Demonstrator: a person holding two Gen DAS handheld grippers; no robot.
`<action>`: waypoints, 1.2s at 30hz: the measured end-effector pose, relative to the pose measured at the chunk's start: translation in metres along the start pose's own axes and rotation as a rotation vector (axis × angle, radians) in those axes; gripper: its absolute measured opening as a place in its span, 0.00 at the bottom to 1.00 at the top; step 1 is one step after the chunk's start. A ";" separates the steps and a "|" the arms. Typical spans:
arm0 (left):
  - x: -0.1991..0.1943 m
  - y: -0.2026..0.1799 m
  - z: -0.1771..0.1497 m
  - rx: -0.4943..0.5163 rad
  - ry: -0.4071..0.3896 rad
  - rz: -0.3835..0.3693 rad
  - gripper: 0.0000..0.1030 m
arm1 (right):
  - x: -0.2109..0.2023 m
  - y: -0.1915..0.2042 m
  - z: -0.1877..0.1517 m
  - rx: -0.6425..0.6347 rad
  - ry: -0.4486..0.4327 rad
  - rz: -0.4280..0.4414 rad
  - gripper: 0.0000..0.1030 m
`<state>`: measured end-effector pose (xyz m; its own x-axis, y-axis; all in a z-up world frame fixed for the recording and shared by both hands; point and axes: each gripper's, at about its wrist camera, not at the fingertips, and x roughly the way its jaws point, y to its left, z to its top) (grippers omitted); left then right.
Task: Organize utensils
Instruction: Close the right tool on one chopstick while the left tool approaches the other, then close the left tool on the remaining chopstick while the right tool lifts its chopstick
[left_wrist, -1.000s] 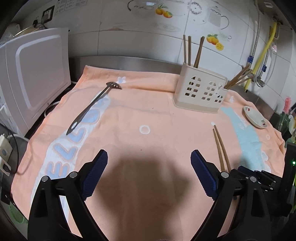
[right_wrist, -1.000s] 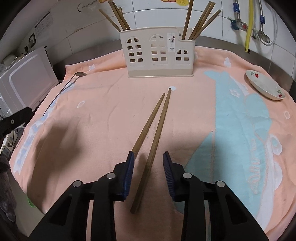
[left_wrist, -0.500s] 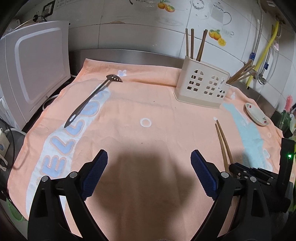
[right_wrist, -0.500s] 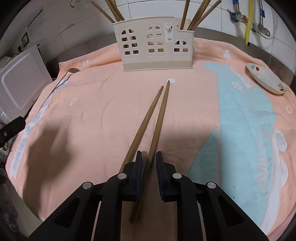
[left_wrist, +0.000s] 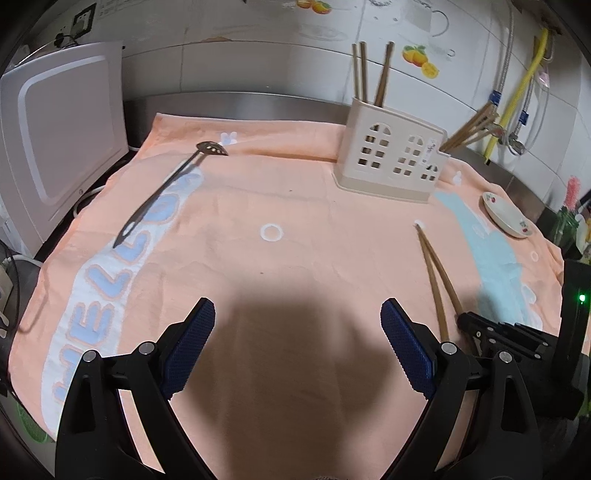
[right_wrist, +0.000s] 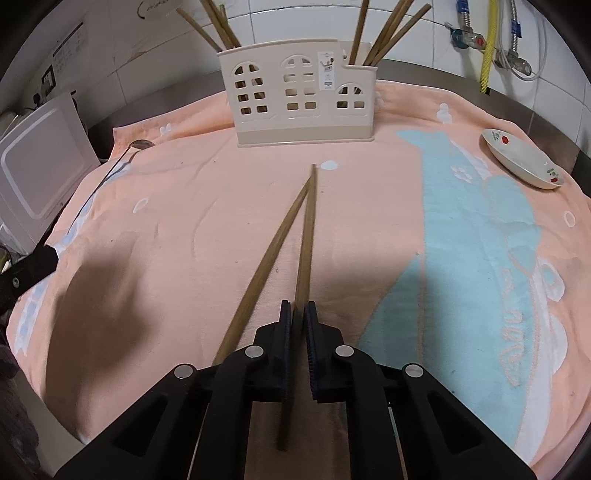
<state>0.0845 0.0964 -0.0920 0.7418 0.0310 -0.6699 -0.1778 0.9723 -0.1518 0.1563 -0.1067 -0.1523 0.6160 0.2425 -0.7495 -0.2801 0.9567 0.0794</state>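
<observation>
**One chopstick pinched, its twin loose**

Here we have the right gripper (right_wrist: 298, 314) clamped on the right chopstick (right_wrist: 307, 236) near its thick end; the jaws have just been closing. The left chopstick (right_wrist: 271, 254) lies just outside our left pad, unheld, and the two tips meet ahead of us. We judge both sticks light, stiff and smooth, likely to pivot in a pinch this far back. Beyond them stands the cream holder (right_wrist: 301, 92) on the peach towel (right_wrist: 184, 221). Our left gripper (left_wrist: 297, 343) hangs wide apart, empty; the slotted spoon (left_wrist: 170, 188) lies ahead to its left.
</observation>
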 end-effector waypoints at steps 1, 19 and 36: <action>0.000 -0.004 -0.001 0.008 0.000 -0.002 0.87 | -0.002 -0.002 0.000 0.003 -0.006 0.003 0.06; 0.017 -0.082 -0.030 0.132 0.062 -0.175 0.75 | -0.061 -0.031 0.005 0.001 -0.157 0.041 0.06; 0.065 -0.126 -0.039 0.159 0.179 -0.225 0.19 | -0.088 -0.058 0.006 0.008 -0.229 0.030 0.06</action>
<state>0.1295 -0.0329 -0.1449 0.6229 -0.2162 -0.7518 0.0912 0.9746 -0.2047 0.1224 -0.1827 -0.0866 0.7587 0.2998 -0.5783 -0.2952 0.9496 0.1050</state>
